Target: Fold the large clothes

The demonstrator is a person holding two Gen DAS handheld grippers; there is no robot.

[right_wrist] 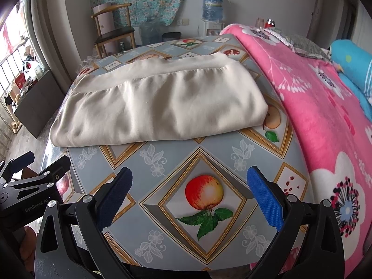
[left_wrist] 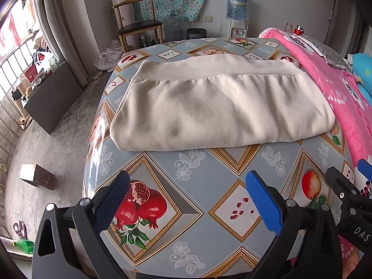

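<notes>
Closest to us is the left gripper (left_wrist: 187, 201). Its two blue fingers are spread wide apart and hold nothing. Under it is only the table (left_wrist: 209, 167), which has a shiny cover with pictures of fruit. A red pomegranate picture (left_wrist: 139, 205) sits right between the fingers.

The right gripper (right_wrist: 189, 197) is just beside the left one, on the near edge of the table. Its fingers are wide apart too, and empty. An apple picture (right_wrist: 204, 195) shows between them.

A little farther away, in the middle of the table, lies the cream cloth (left_wrist: 220, 107). This is the big piece of clothing. It is folded into a thick, neat rectangle with more than one layer. A flat band runs along its far edge. The near edge is a soft rounded fold. No gripper touches it; both are well apart from it.

So the folding looks mostly done, maybe all done. It could take one more fold to make it smaller, but I cannot tell if that is wanted.

To the right of the table is a pink flowery blanket (right_wrist: 325, 116). Far back stand a wooden chair (left_wrist: 137, 23) and a water dispenser (left_wrist: 237, 16) by the wall.
</notes>
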